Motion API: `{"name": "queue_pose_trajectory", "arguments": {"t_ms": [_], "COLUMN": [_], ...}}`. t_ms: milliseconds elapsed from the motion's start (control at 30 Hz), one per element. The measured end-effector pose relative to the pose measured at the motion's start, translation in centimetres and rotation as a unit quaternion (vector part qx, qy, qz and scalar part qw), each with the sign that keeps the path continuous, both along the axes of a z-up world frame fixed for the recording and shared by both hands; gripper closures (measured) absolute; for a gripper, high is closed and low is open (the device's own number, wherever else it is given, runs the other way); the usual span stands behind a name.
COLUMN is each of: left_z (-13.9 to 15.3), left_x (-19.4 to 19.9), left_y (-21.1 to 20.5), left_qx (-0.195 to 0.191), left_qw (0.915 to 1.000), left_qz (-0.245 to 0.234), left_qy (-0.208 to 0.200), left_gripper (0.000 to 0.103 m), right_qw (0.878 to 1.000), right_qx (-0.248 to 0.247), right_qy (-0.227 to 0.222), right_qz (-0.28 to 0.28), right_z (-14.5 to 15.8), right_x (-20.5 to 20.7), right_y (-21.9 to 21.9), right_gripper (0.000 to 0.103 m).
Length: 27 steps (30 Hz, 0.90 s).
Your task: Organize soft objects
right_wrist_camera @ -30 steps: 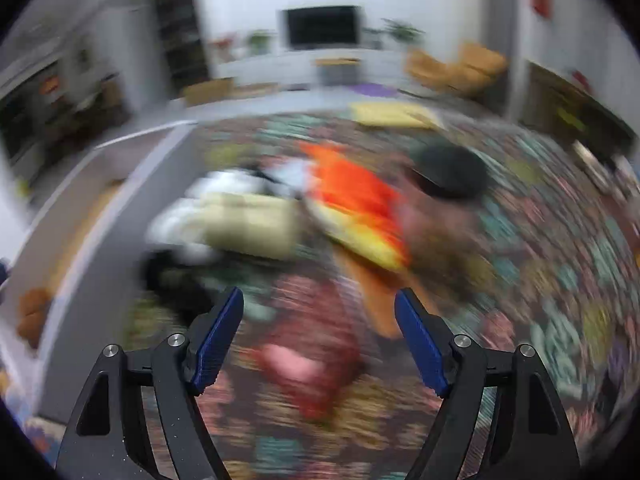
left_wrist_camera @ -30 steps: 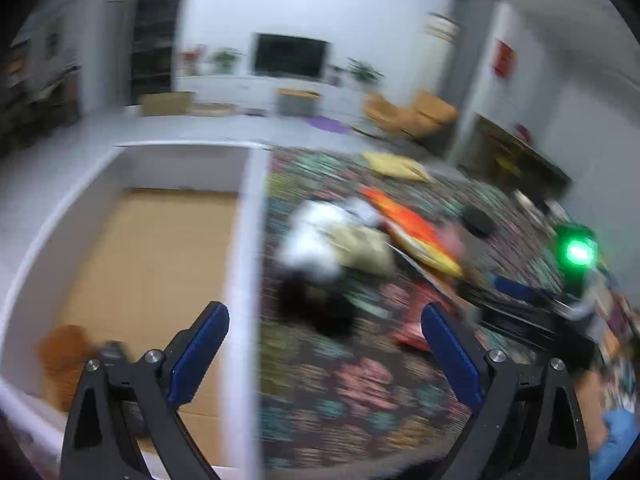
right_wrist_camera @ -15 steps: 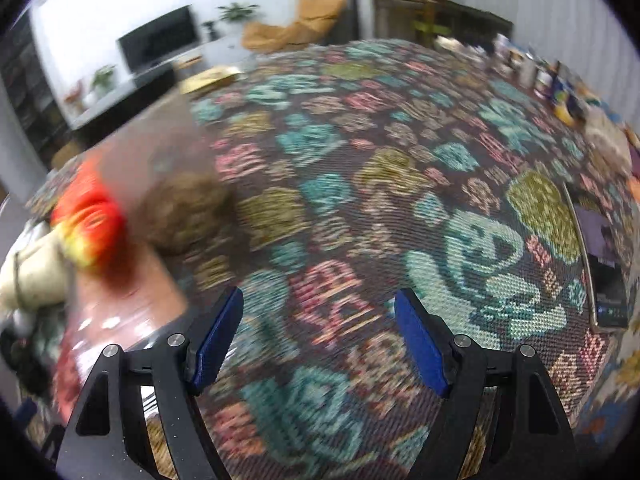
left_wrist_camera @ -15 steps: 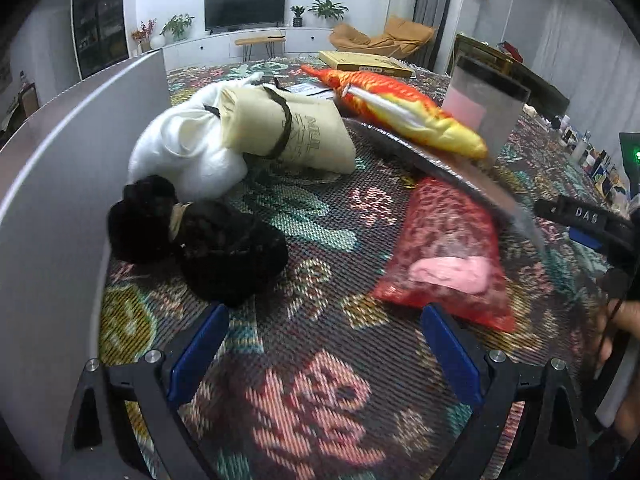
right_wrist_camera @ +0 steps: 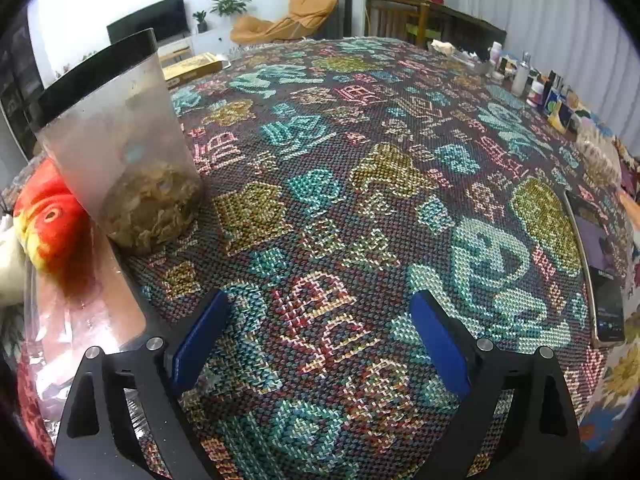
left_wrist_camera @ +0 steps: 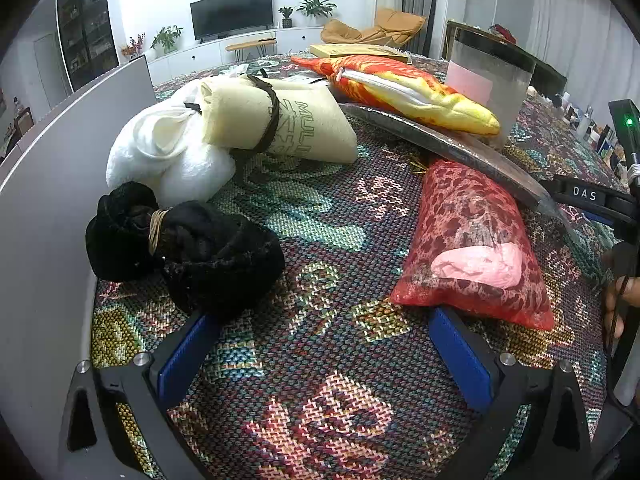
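Only left wrist shows black bundle (left_wrist_camera: 188, 252), perhaps cloth.

left gripper (left_wrist_camera: 320, 354) fingers spread, right gripper (right_wrist_camera: 318, 330) likewise

On the patterned cloth (left_wrist_camera: 320, 216), a tied bundle (left_wrist_camera: 188, 256) lies near left, a mesh bag (left_wrist_camera: 472, 240) right, a rolled pillow (left_wrist_camera: 276, 120) far behind.

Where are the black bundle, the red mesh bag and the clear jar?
black bundle (left_wrist_camera: 216, 256), left wrist view, its bulging body.
red mesh bag (left_wrist_camera: 468, 232), left wrist view, upper face.
clear jar (right_wrist_camera: 120, 148), right wrist view, side wall.
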<state>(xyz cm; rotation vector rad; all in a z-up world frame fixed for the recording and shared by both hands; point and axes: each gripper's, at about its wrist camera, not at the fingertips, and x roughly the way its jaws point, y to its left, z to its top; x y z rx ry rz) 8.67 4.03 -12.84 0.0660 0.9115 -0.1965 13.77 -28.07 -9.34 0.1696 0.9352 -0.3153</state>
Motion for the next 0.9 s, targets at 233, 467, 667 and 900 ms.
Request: {"name": "queue_pose_trajectory", "arguments": {"t_ms": [233,467,667,900], "left_z": [-0.12,-0.13,-0.12,-0.12], "left_x": [0.15,0.15,0.13,0.14], "left_y": [-0.08,-0.09,-0.11,-0.12], "left_qx": [0.002,0.001,0.002,0.001], "left_qw": [1.0,1.0,1.0,1.0], "left_qz": [0.0,0.0,0.0,0.0], "left_qy": [-0.001,-0.001,-0.001,-0.001], "left_gripper": [0.0,0.0,0.0,0.0], "right_qw": [1.0,1.0,1.0,1.0], "right_qx": [0.0,0.0,0.0,0.0], "right_qy": [0.0,0.001,0.001,0.001], "right_qz": [0.0,0.0,0.0,0.0], "right_z": [-0.03,-0.06,-0.07,-0.07], "right_x": [0.05,0.09,0.09,0.07], "right_y": [0.01,0.0,0.0,0.01], "right_gripper": [0.008,0.007,0.007,0.007]}}
